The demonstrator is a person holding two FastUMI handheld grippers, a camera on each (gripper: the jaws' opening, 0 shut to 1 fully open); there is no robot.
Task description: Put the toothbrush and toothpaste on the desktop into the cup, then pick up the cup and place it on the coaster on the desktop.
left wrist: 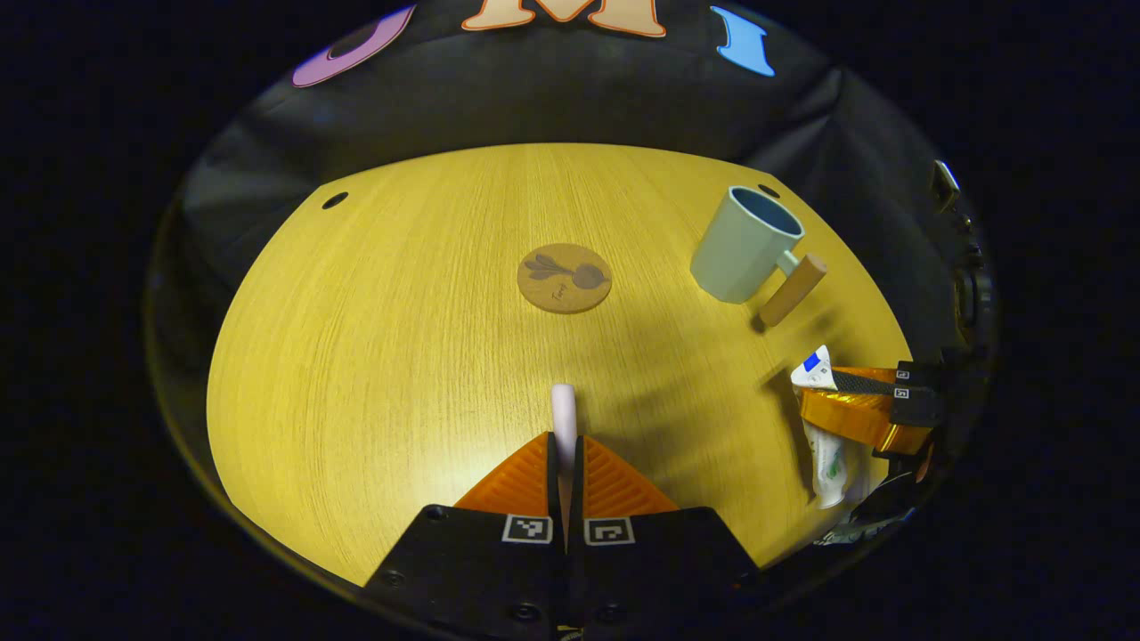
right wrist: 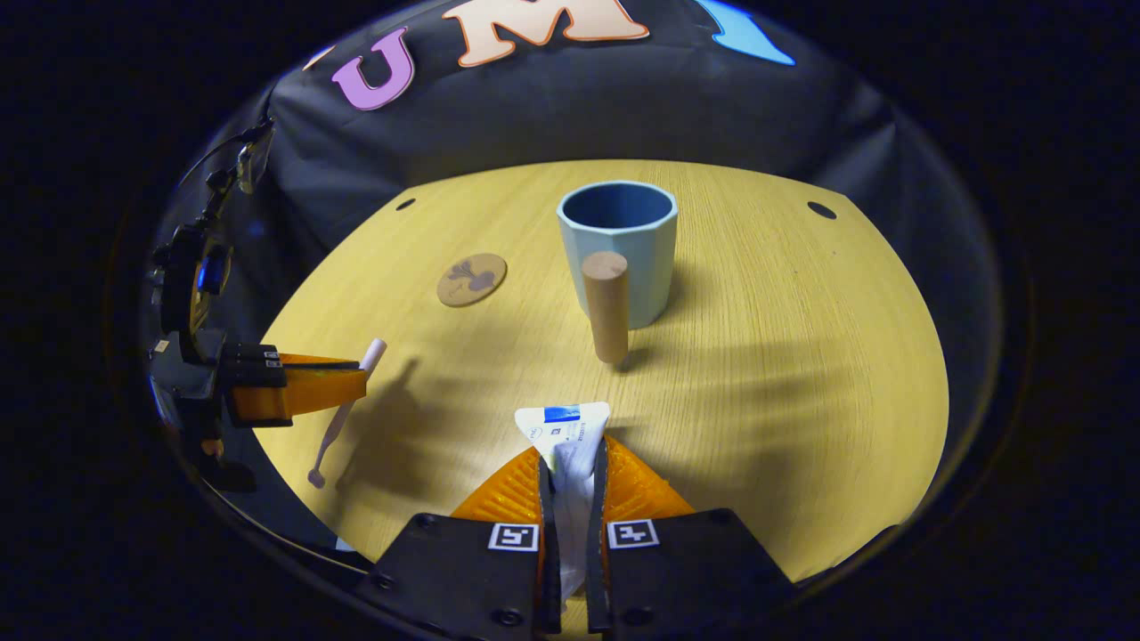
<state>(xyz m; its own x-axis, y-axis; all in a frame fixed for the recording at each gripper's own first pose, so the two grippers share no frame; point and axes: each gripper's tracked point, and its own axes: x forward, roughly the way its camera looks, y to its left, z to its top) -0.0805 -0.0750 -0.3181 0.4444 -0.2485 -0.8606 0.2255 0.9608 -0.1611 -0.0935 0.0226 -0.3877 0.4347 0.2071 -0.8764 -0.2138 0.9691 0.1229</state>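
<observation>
The left hand-held gripper (left wrist: 565, 458) is closed narrow on the toothbrush (left wrist: 563, 411), both orange fingers pressed against its pale handle, whose rounded end pokes out ahead of them. In the right gripper view the same hand-held gripper shows above the table's left edge, with the brush hanging slantwise clear of the wood. The right hand-held gripper (right wrist: 573, 485) is clamped on the toothpaste (right wrist: 564, 432) — the flat crimped end of the tube sticks forward between the fingers, above the table's (right wrist: 784, 356) near edge.

The brush looks light, stiff and thin, likely to pivot in a pinch, so a hold near mid-handle seems soundest. The tube is soft and will give under pressure; gripping its body, as now, should be fine, though it may sag.

The cup (right wrist: 618, 245) stands upright beyond the tube, toward the far edge, its wooden peg handle (right wrist: 607, 305) pointing at the right hand-held gripper. Its blue interior looks empty. The coaster (right wrist: 471, 279) lies bare, left of the cup and apart from it.
</observation>
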